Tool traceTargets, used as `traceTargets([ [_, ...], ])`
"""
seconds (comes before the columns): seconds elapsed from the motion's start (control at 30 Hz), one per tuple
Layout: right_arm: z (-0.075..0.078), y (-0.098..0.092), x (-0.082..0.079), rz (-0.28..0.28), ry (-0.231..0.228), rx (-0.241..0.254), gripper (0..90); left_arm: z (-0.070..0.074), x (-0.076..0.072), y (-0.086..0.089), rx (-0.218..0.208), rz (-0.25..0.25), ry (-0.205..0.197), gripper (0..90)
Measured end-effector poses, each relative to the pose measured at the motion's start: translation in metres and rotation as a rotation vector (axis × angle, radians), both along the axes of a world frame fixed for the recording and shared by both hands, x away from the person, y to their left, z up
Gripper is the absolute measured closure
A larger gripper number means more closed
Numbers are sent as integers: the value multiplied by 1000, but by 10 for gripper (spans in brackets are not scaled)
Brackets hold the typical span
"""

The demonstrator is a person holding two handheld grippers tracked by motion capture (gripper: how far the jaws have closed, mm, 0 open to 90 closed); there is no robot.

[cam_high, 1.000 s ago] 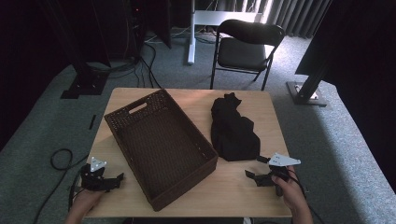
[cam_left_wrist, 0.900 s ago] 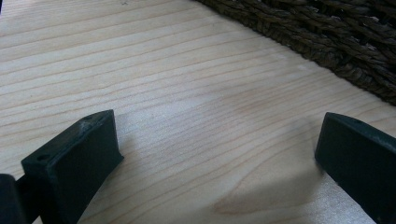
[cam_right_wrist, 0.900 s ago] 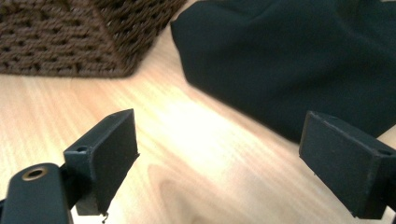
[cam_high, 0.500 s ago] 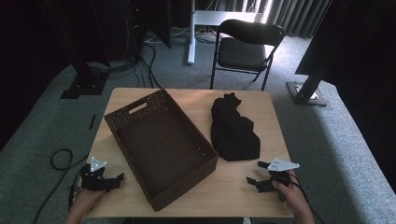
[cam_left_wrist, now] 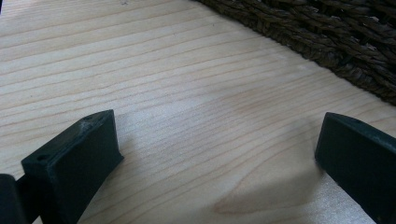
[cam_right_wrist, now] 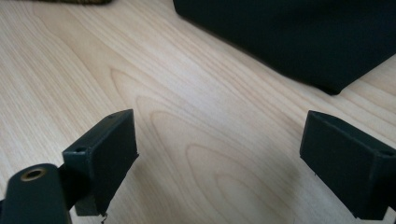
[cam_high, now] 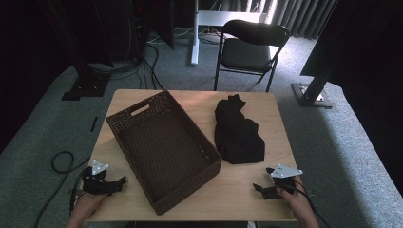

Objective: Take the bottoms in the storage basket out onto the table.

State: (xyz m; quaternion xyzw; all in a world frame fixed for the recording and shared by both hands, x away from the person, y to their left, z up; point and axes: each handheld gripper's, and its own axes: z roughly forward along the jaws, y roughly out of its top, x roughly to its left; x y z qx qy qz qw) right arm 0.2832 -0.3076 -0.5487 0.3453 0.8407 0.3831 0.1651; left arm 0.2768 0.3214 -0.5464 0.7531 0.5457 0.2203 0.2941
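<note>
Scene: wooden table (cam_high: 247, 190), dark woven basket (cam_high: 164, 147) set at a slant left of centre, black folded cloth (cam_high: 237, 135) to its right, well clear of the rim.
Step in hand: likely the approach to the cloth, ahead of a lift into the basket.
Done well: low approach to the near edge of the cloth, jaws wide until astride a fold, a firm pinch through several layers, then up and over the basket wall without dragging.
Right gripper (cam_high: 267, 189): near the front edge of the table, just short of the cloth; jaws spread wide, holding nothing, bare wood between them, cloth corner ahead.
Left gripper (cam_high: 116, 184): at the front left corner, just beside the basket wall; jaws wide apart too, empty, over bare wood.
</note>
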Motion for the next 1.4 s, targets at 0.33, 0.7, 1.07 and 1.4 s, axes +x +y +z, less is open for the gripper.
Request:
traceTargets([
  [0.33,-2,-2,1,-98,52,-24,103,0,-1,0,0,-4,-1,0],
  [0.7,-2,-2,5,-264,55,-17,104,0,-1,0,0,-4,-1,0],
  [1.07,-2,5,5,-352,56,-13,104,0,-1,0,-1,-4,-1,0],
  [1.4,-2,5,5,-364,57,-13,103,0,-1,0,0,-4,-1,0],
])
